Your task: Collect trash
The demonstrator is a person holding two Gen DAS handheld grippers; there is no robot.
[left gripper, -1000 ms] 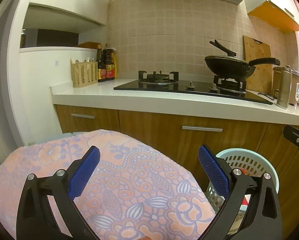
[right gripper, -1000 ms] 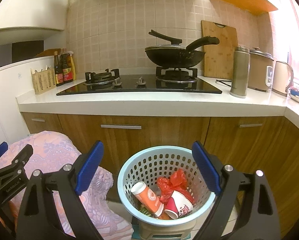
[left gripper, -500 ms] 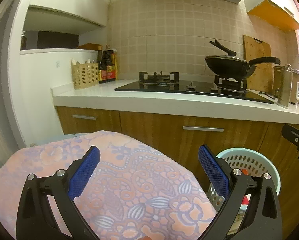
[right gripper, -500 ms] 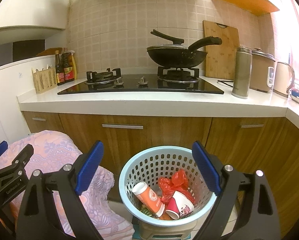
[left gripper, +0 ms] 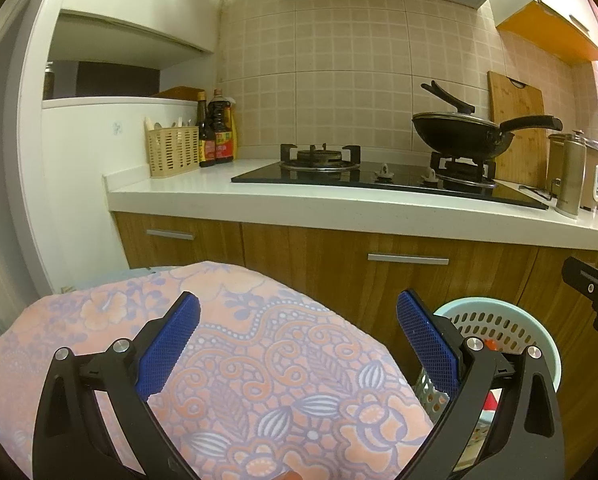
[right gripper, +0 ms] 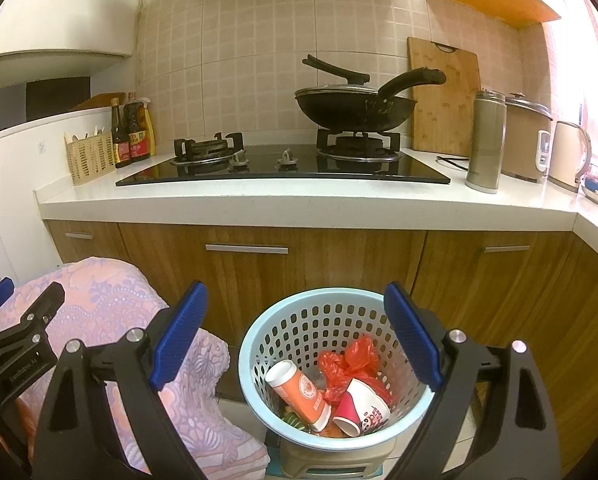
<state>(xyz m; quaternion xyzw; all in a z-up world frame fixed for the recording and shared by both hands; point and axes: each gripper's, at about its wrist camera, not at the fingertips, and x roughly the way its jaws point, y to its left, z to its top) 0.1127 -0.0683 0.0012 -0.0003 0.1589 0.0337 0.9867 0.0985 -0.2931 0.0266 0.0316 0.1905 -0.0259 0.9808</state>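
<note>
A light blue perforated basket stands on a small stool on the floor before the cabinets. In it lie an orange paper cup, a red and white paper cup and a crumpled red plastic bag. My right gripper is open and empty, held above the basket. My left gripper is open and empty above a pink floral cloth; the basket shows at its right.
The floral cloth covers a bulky thing left of the basket. A white counter holds a black hob, a wok, sauce bottles, a flask and a kettle. Wooden cabinet doors stand close behind the basket.
Both views have drifted slightly: the scene sits a little lower and closer than a second ago. Both grippers stay open and empty.
</note>
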